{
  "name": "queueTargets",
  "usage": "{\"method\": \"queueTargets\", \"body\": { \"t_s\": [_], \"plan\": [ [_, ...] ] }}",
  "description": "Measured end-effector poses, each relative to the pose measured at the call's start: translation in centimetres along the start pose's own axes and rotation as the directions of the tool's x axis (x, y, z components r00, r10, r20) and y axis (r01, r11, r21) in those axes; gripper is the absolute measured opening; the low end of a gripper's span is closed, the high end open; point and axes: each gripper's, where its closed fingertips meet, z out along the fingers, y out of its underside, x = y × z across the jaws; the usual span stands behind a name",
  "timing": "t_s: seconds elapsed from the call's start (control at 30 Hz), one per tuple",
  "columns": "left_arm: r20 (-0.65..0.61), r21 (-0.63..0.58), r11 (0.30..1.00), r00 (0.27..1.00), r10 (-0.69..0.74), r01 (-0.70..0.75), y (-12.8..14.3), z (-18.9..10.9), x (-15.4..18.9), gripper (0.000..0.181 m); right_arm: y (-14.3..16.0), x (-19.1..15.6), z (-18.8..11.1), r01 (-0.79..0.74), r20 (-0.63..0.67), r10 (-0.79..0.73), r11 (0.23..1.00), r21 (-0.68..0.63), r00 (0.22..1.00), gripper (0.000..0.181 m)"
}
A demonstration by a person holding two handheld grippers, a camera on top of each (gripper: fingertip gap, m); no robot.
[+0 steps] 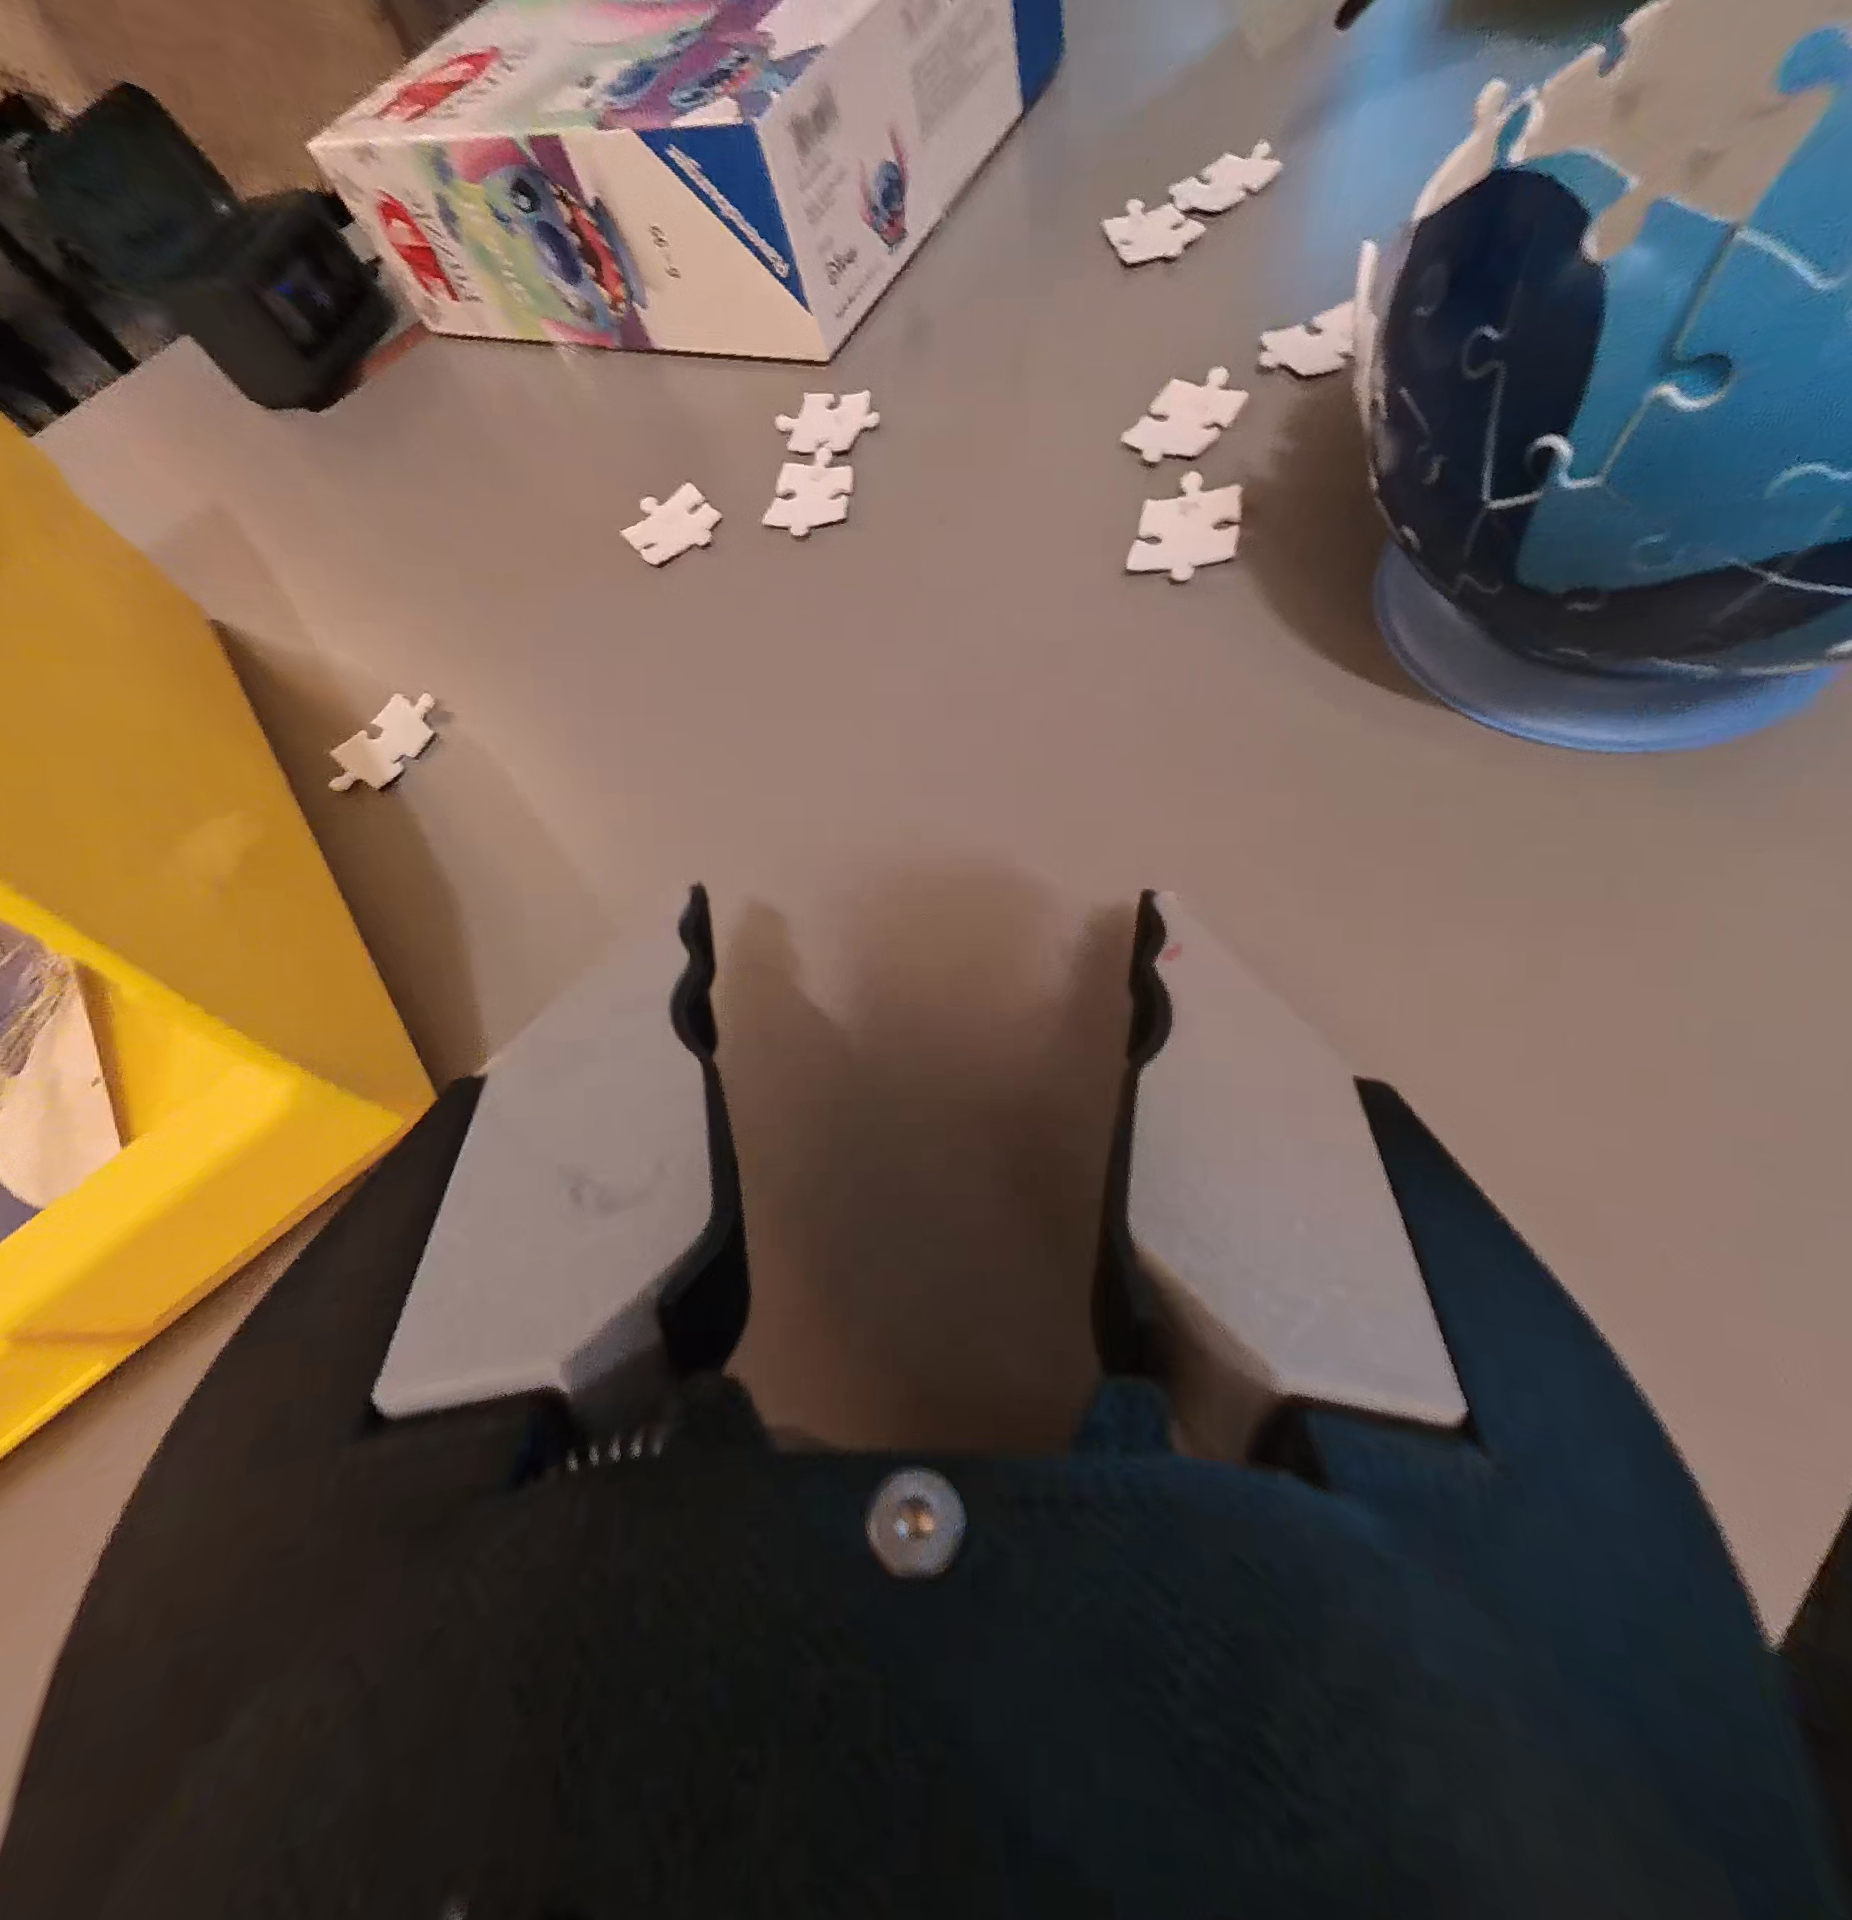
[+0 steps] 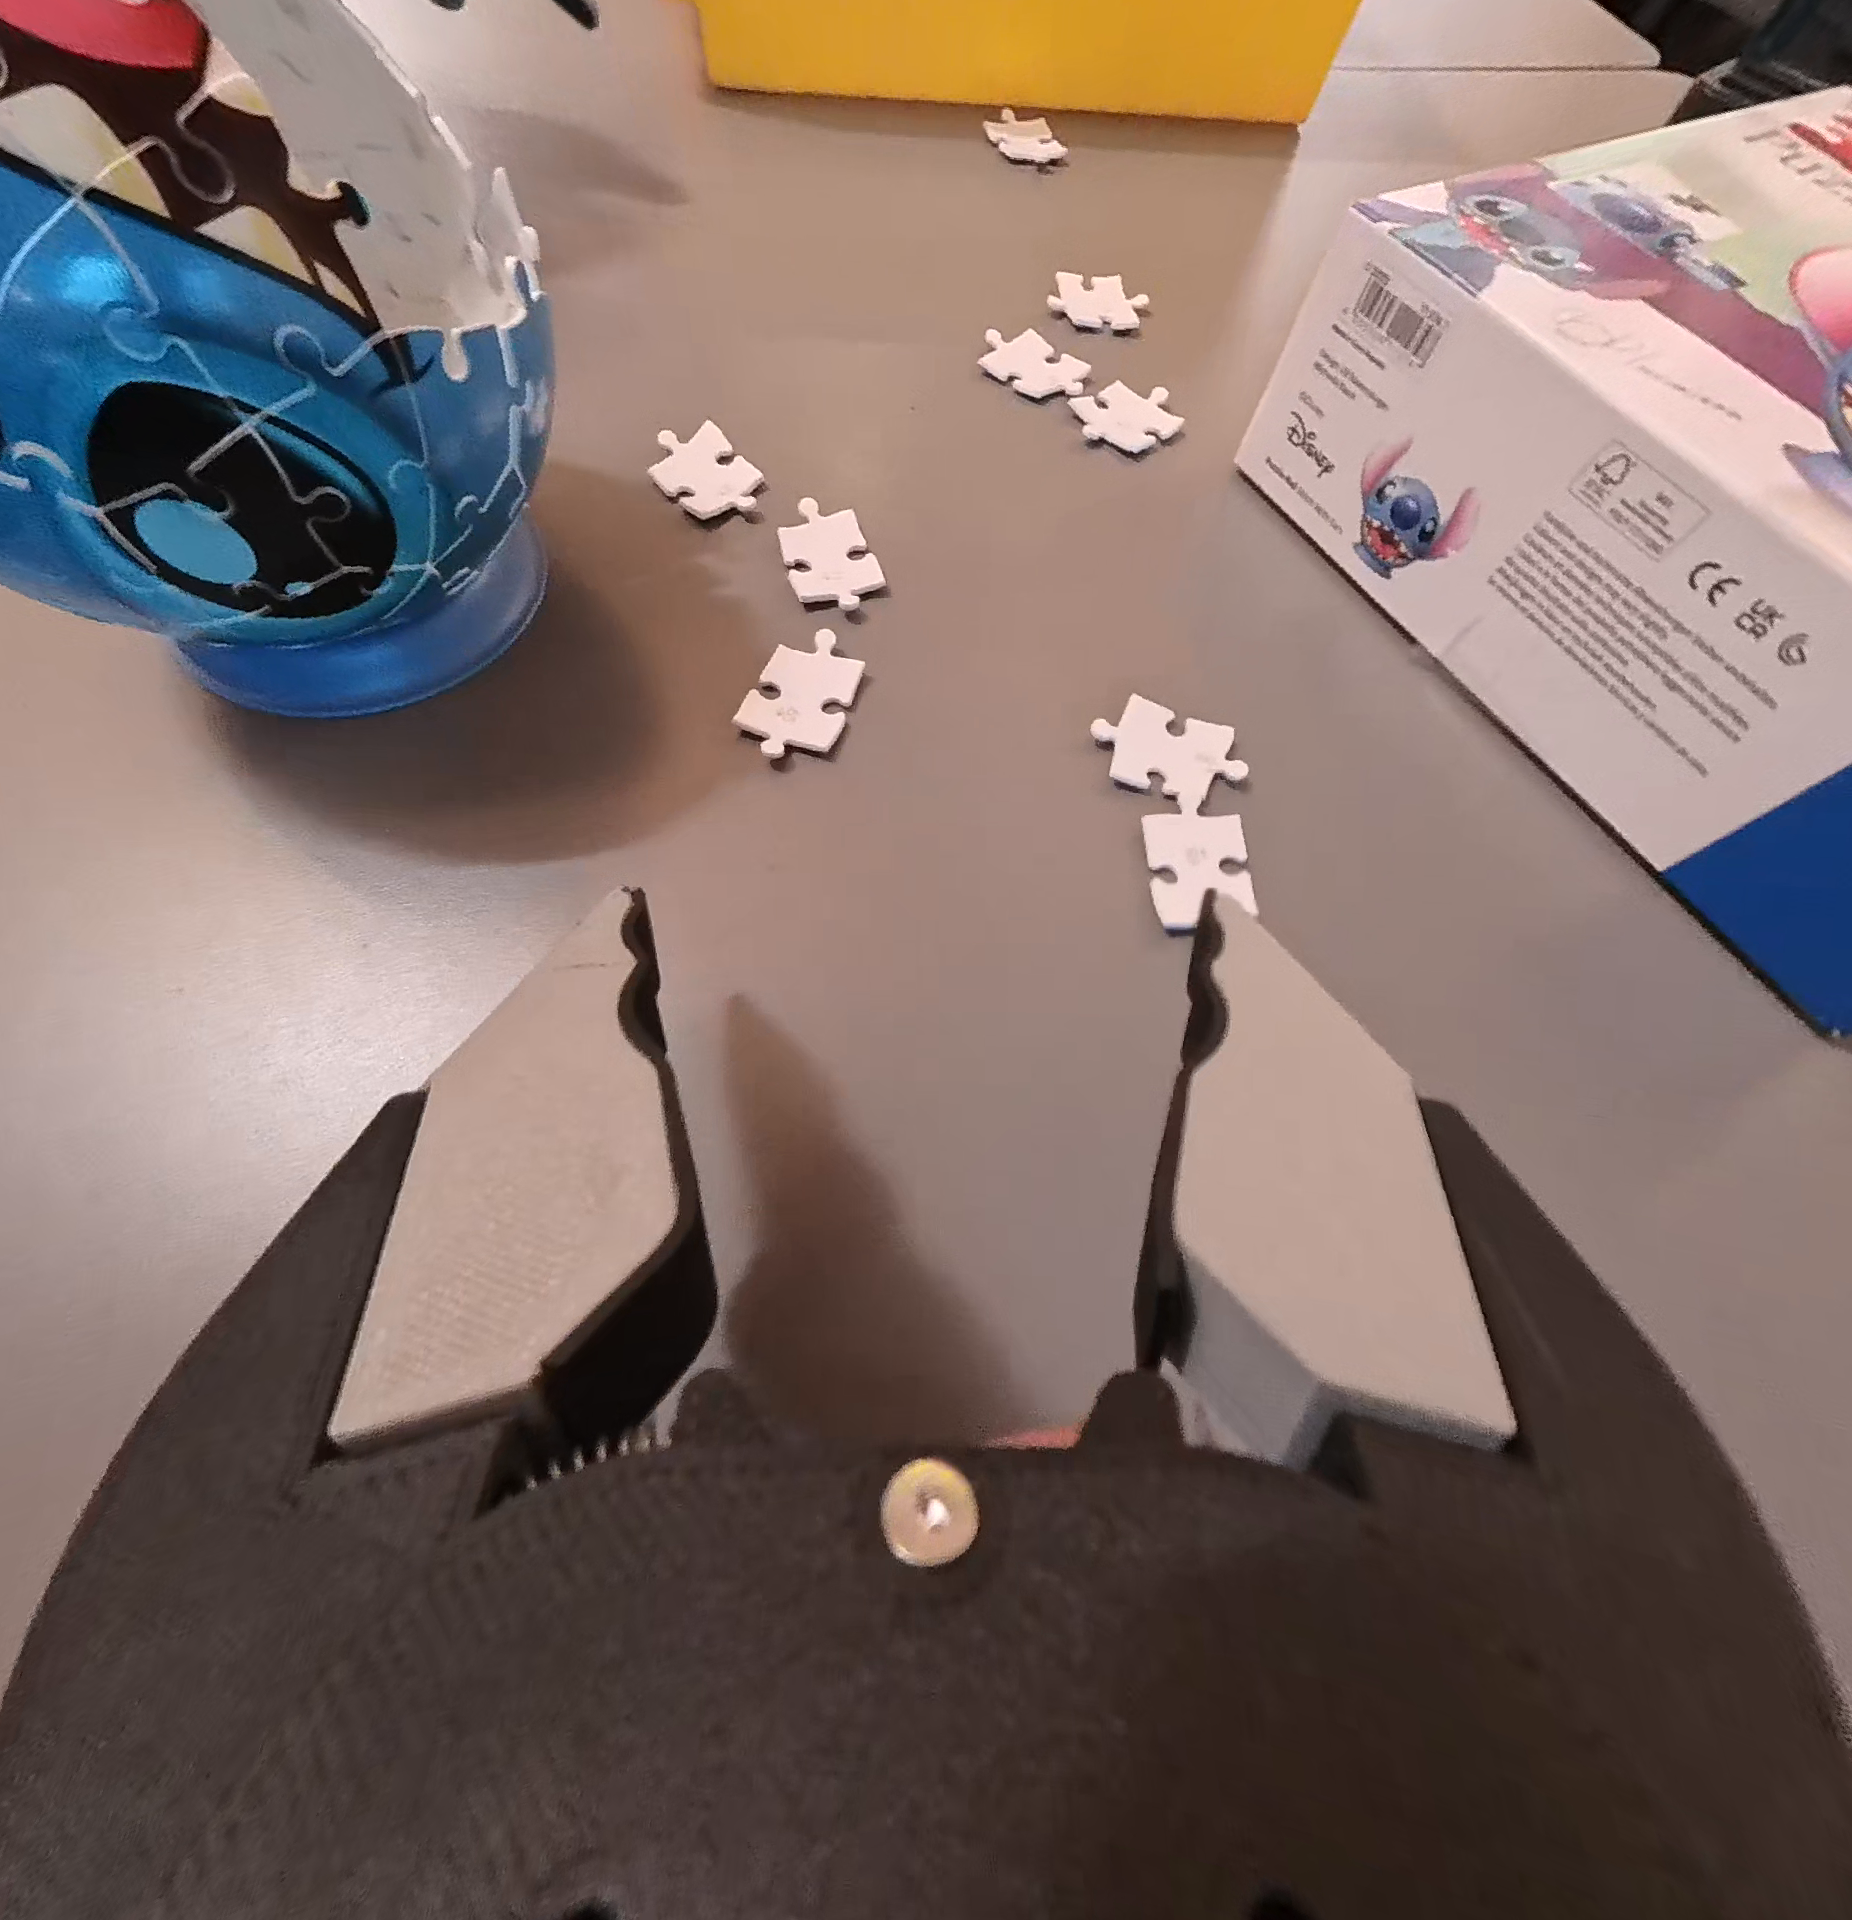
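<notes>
A half-built blue ball puzzle (image 1: pixel 1649 416) stands on a blue ring stand at the right of the left wrist view, and it also shows at the upper left of the right wrist view (image 2: pixel 247 447). Several loose white puzzle pieces (image 1: pixel 813 457) lie face down on the grey table (image 1: pixel 901 727). My left gripper (image 1: pixel 922 904) is open and empty above bare table. My right gripper (image 2: pixel 917 909) is open and empty; its right fingertip (image 2: pixel 1208 925) is at the edge of a white piece (image 2: pixel 1197 862).
The puzzle box (image 1: pixel 693 177) lies at the back, and it also shows at the right of the right wrist view (image 2: pixel 1628 499). A yellow bin (image 1: pixel 101 935) stands at the left and appears at the top of the right wrist view (image 2: pixel 1015 52). A black device (image 1: pixel 288 301) sits beside the box. The gap from one gripper's tips to the other's is roughly 30 cm. To the white piece (image 2: pixel 1197 862): right tips about 5 cm, left tips about 30 cm. It is also in sight in the left wrist view (image 1: pixel 1221 183).
</notes>
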Motion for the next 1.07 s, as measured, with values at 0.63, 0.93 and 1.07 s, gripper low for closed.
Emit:
{"method": "queueTargets", "body": {
  "t_s": [0.63,0.93,1.07],
  "plan": [
    [-0.054,-0.139,0.989,0.997,-0.053,0.045,1.8,1.0,0.7,0.08,1.4,-0.2,-0.2,-0.028,0.025,0.029,0.997,-0.075,0.999,0.1],
    [0.002,-0.128,0.991,0.999,-0.033,0.033,1.7,0.8,0.2,0.077,1.6,0.9,-0.4,-0.034,-0.08,0.027,0.996,-0.081,0.996,0.102],
    [0.052,-0.145,0.989,0.998,-0.031,0.039,2.0,0.8,-0.3,0.077,1.5,0.9,-0.7,-0.029,-0.106,0.022,0.997,-0.068,0.994,0.102]
  ]
}}
